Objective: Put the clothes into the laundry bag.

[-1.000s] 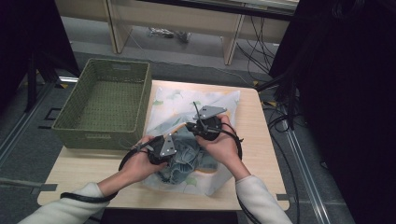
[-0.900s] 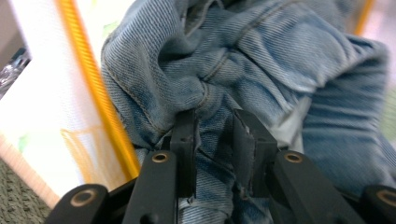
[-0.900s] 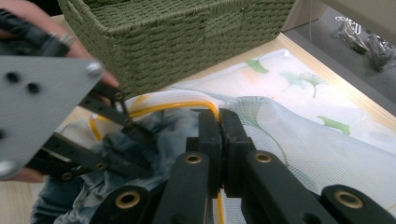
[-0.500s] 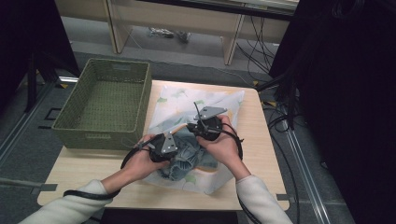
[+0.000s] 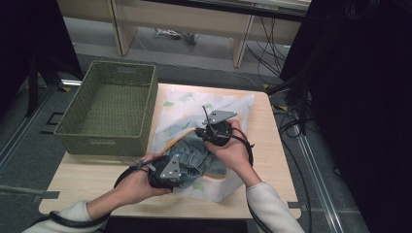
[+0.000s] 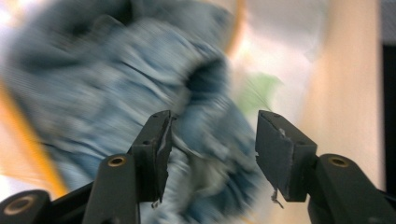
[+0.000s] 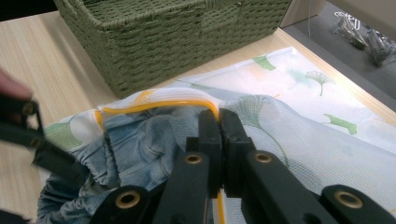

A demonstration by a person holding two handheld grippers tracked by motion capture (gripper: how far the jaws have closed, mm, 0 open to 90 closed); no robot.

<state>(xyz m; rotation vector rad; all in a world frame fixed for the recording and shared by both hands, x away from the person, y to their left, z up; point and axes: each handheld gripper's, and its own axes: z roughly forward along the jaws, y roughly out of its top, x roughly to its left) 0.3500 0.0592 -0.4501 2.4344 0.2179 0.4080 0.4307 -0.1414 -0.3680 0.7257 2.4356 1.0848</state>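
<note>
Down at the near edge of the table [image 5: 97, 191], the person's forearms are coming in, pale sleeves showing, each hand wrapped around a gripper. Left gripper [image 5: 170, 171] is sitting at the near end of the blue garment [image 5: 198, 159], and its jaws have just been opening: in the left gripper view they are standing apart, pads clear of the cloth, with the crumpled denim-like folds [image 6: 140, 93] lying beyond and between them, nothing pinched. That view is blurring, so the finer detail is hard to make out.

Just past it, the right gripper [image 5: 210, 135] is clamping down. In the right gripper view its two black jaws [image 7: 219, 135] are pressing together on the yellow-trimmed rim [image 7: 159, 106] of the white mesh laundry bag [image 7: 317, 135], holding the mouth of the bag up. The garment is lying half inside that mouth, its bunched end spilling out towards the person.

Further out, the bag, printed with green leaves, is spreading flat across the middle of the table. To its left, touching the bag's edge, the green woven basket [image 5: 111, 104] is standing upright. Beyond the table, pale furniture legs [image 5: 240, 46] are rising from a grey floor.
</note>
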